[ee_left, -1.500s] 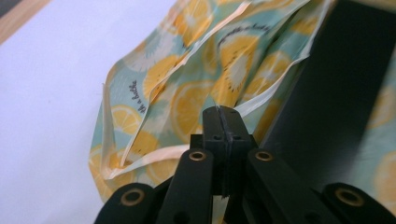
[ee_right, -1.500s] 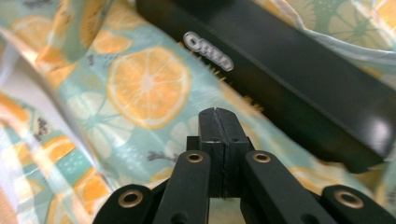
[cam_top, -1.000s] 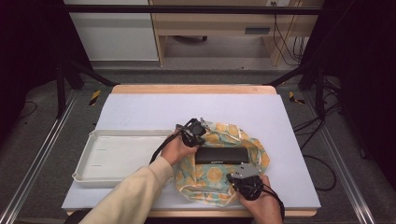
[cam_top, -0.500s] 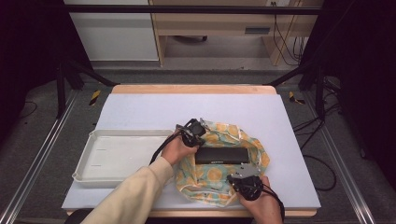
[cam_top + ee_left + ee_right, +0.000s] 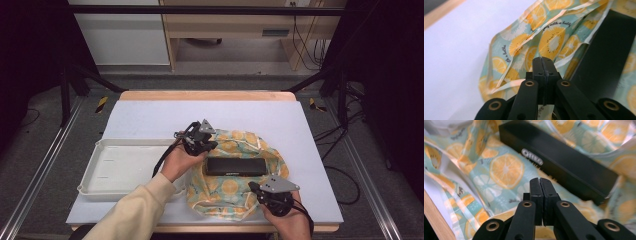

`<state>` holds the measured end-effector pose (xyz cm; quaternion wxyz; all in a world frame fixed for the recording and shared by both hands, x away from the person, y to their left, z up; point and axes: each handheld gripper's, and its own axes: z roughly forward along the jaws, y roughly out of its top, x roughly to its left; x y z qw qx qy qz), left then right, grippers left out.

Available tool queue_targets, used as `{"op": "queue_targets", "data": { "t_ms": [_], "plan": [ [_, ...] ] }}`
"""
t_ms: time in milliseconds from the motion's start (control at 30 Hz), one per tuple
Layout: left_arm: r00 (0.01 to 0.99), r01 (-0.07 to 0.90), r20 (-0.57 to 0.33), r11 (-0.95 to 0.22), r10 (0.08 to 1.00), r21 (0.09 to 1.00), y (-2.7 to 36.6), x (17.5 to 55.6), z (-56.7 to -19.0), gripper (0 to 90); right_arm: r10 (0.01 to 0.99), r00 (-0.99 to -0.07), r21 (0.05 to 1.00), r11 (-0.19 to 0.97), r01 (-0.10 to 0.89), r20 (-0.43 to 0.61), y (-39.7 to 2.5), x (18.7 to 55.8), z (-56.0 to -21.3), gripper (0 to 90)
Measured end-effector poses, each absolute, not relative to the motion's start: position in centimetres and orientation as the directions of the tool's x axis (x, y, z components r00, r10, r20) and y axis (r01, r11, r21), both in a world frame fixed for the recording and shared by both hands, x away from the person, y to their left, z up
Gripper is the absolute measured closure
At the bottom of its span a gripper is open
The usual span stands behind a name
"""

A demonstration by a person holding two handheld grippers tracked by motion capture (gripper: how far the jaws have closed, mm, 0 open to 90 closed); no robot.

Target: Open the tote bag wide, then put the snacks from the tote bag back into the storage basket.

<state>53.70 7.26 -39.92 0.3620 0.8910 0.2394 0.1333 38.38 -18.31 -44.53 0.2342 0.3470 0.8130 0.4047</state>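
Just below the high view's centre, one black case [image 5: 235, 166] lies on one citrus-print cloth [image 5: 235, 187], long axis left-right. Left gripper [image 5: 201, 140] pinches the cloth's upper-left edge; right gripper [image 5: 270, 196] pinches its lower-right. One white tray [image 5: 120, 167] sits at left.

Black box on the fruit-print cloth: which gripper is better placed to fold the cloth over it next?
Probably left. The left gripper is shut on the cloth edge right beside the black box, a short pull across. The right gripper pinches the near edge, farther from the box.
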Motion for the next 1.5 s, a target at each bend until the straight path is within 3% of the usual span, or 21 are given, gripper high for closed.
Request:
{"op": "queue_targets", "data": {
  "t_ms": [233, 333, 633, 833, 1067, 1200, 1500],
  "plan": [
    [0.861, 0.285, 0.087, -0.616, 0.502, 0.735, 8.6, 51.8, -39.1, 80.2, 0.759, -0.642, 0.818, 0.436, 0.375, -0.109, -18.7, 39.0, -43.4, 82.7],
    [0.860, 0.281, 0.078, -0.597, 0.503, 0.752, 9.2, 51.2, -38.8, 74.3, 0.758, -0.642, 0.807, 0.449, 0.383, -0.117, -18.8, 39.6, -42.8, 75.2],
    [0.825, 0.293, 0.078, -0.542, 0.560, 0.788, 11.5, 49.5, -38.2, 42.6, 0.731, -0.671, 0.752, 0.509, 0.420, -0.120, -19.1, 41.9, -40.6, 43.3],
    [0.797, 0.342, 0.068, -0.541, 0.601, 0.769, 13.9, 48.7, -39.1, 29.1, 0.707, -0.700, 0.717, 0.541, 0.440, -0.103, -19.4, 43.5, -40.0, 33.0],
    [0.770, 0.389, 0.030, -0.507, 0.637, 0.770, 16.2, 48.0, -39.2, 17.6, 0.648, -0.752, 0.663, 0.616, 0.425, -0.120, -19.6, 44.9, -39.6, 29.6],
    [0.761, 0.380, 0.053, -0.511, 0.646, 0.771, 16.9, 47.7, -39.0, 12.3, 0.602, -0.788, 0.633, 0.661, 0.404, -0.126, -19.7, 45.2, -39.5, 28.4],
    [0.734, 0.400, 0.045, -0.486, 0.677, 0.777, 18.7, 47.5, -39.3, 9.0, 0.529, -0.837, 0.556, 0.741, 0.377, -0.138, -19.5, 46.0, -39.9, 26.7]
  ]
}}
